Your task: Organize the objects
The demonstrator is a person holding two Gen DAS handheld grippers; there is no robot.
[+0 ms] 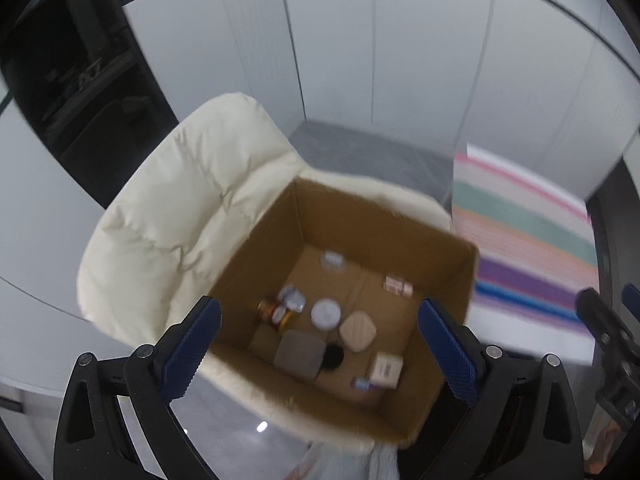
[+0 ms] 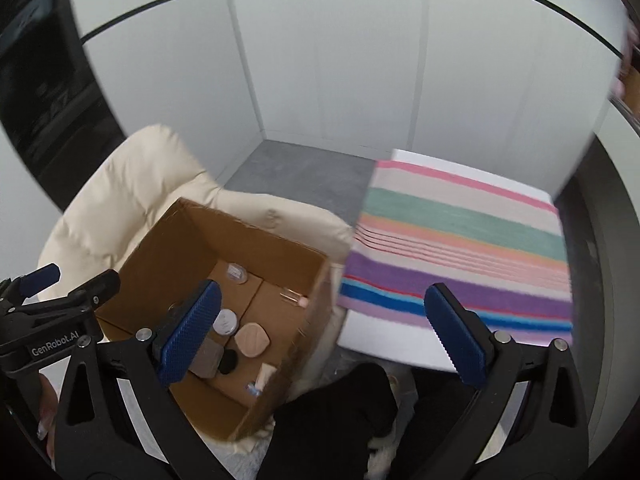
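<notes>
An open cardboard box point(image 1: 260, 240) point(image 2: 168, 240) stands on a cream padded chair point(image 1: 168, 208) point(image 2: 120, 184). On its floor lie several small items: a white round jar point(image 1: 326, 314) point(image 2: 225, 322), a pink shell-shaped compact point(image 1: 358, 332) point(image 2: 251, 339), a grey square case point(image 1: 300, 354), a black disc point(image 1: 334, 356), an amber bottle point(image 1: 274, 312) and a small white carton point(image 1: 386, 370). My left gripper point(image 1: 320, 348) point(image 2: 72, 280) hangs open above the box, nothing between its blue pads. My right gripper point(image 2: 322, 336) point(image 1: 614, 300) is open and empty, over the box's right rim.
A striped cloth point(image 2: 460, 248) point(image 1: 532, 240) lies on a white table point(image 2: 384, 344) to the right of the chair. White panel walls point(image 2: 360, 60) close the back, with grey floor point(image 2: 300, 176) below. A person's dark trouser leg point(image 2: 332, 420) is at the bottom.
</notes>
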